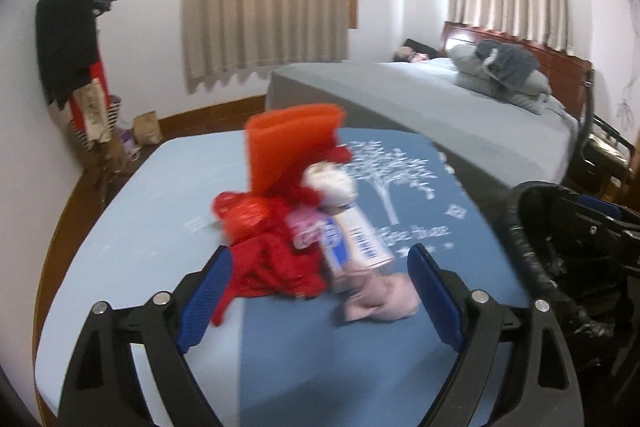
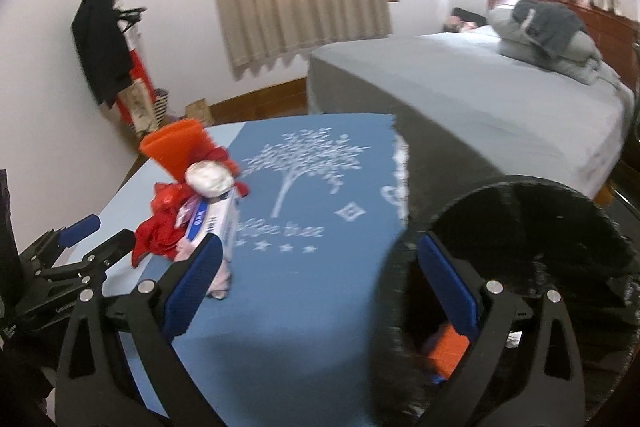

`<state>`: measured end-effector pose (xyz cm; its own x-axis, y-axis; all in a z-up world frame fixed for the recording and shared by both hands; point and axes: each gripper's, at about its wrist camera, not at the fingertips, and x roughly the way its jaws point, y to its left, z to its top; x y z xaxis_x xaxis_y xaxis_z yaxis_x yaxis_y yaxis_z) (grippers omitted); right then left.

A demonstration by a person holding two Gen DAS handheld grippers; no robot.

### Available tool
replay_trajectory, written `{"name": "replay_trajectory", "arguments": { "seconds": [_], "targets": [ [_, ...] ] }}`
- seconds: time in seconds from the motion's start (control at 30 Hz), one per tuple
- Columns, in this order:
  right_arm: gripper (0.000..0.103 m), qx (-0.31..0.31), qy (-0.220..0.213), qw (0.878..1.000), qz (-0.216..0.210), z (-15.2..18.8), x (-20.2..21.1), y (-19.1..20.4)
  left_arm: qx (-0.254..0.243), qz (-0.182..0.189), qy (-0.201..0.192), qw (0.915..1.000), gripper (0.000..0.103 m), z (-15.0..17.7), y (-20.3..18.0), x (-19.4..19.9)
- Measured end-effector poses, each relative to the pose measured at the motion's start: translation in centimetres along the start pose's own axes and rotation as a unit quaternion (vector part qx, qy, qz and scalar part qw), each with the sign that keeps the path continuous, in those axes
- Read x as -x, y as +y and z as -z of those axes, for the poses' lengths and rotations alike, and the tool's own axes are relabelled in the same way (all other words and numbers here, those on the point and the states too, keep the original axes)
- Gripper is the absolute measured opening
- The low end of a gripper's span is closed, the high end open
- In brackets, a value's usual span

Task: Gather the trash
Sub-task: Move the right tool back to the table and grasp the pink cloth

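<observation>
While the left hand-held gripper (image 1: 320,291) stood wide apart before the trash pile (image 1: 304,219) on the tabletop (image 1: 160,203), closing off-centre could scatter it; the right one (image 2: 320,291) straddled the bin's (image 2: 520,227) rim, grip unclear.

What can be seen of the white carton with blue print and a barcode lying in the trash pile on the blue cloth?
The white carton with blue print and a barcode looks like thin cardboard, long and rectangular, motion-blurred. It lies on its side at the pile's near right, the barcode face up, one end toward the left gripper, whose open jaws do not touch it. It rests against red crumpled plastic, a pink wrapper and a pale pink rag, with a whitish wad at its far end.
</observation>
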<state>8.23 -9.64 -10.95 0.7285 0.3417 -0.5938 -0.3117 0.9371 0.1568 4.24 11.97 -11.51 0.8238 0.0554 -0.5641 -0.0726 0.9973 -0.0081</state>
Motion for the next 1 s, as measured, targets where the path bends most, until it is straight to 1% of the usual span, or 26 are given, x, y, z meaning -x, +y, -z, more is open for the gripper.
{"name": "replay_trajectory", "arguments": {
  "seconds": [0.3, 0.63, 0.9, 0.93, 1.0],
  "targets": [
    [0.096, 0.03, 0.022, 0.999, -0.027, 0.7, -3.5, 4.0, 0.022, -0.031, 0.012, 0.9992, 0.087, 1.2, 3.7, -0.8],
    [0.095, 0.044, 0.049, 0.997, -0.043, 1.7, -6.7, 6.9, 0.036, -0.043, 0.026, 0.9981, 0.087, 2.0, 5.6, -1.8],
    [0.094, 0.057, 0.073, 0.994, -0.053, 2.7, -8.4, 8.3, 0.039, -0.048, 0.032, 0.9976, 0.086, 2.4, 6.7, -2.2],
    [0.093, 0.058, 0.075, 0.994, -0.052, 2.8, -8.6, 8.4, 0.04, -0.048, 0.033, 0.9975, 0.086, 2.4, 6.7, -2.3],
    [0.086, 0.061, 0.084, 0.993, -0.054, 3.0, -9.1, 8.6, 0.04, -0.049, 0.034, 0.9974, 0.086, 2.5, 6.8, -2.3]
  ]
}}
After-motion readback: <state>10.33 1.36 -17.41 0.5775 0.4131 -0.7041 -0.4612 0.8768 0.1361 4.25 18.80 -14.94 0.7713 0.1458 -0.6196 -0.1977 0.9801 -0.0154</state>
